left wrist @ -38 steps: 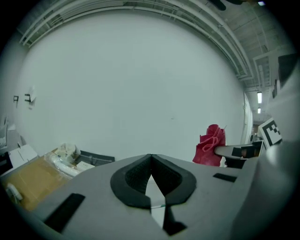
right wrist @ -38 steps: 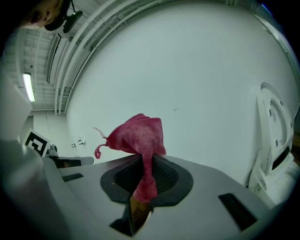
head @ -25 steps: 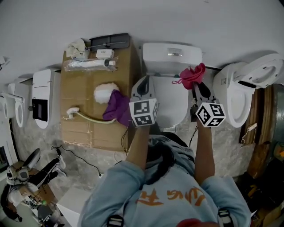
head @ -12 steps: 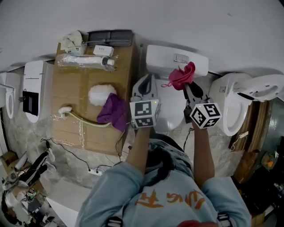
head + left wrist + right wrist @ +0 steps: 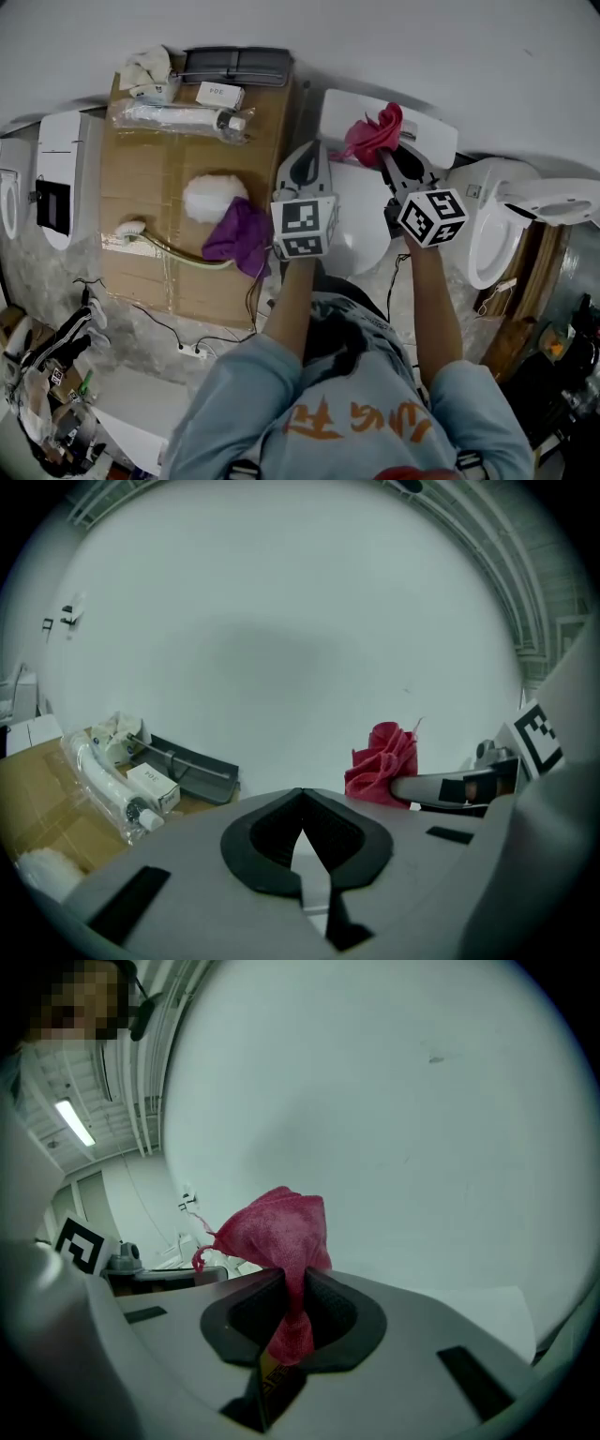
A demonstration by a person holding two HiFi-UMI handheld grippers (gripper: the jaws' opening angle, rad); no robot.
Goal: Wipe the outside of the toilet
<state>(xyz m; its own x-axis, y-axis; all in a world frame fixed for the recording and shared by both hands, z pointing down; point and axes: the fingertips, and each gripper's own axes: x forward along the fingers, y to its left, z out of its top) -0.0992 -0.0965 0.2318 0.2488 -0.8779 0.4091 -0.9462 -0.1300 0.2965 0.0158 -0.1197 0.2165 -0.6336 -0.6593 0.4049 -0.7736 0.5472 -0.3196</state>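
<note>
Crimson cloth is bunched and pinched in the right gripper. Its jaws are clamped on the lower fold, so the loose bulk stands up past the tips as a soft pad. I judge this a sensible hold, since fabric and not hard plastic would meet the porcelain. The toilet stands mid-scene against the far wall with its lid down. In the head view the cloth sits over the near edge of its tank, though no view settles whether it touches. The left gripper hovers at the toilet's left edge, jaws drawn together with nothing between them. It looks to be held aside so the working hand has room. Further left, a cardboard surface carries spare cleaning gear within reach. On it lie a purple cloth, a white fluffy pad and a long-handled brush. At its far end are a bagged tube, a small box and a grey tray. A second toilet with its lid raised stands at the right. Judging by where the cloth is, the wiping is at the tank, with the bowl's sides and base probably yet to be covered.
</note>
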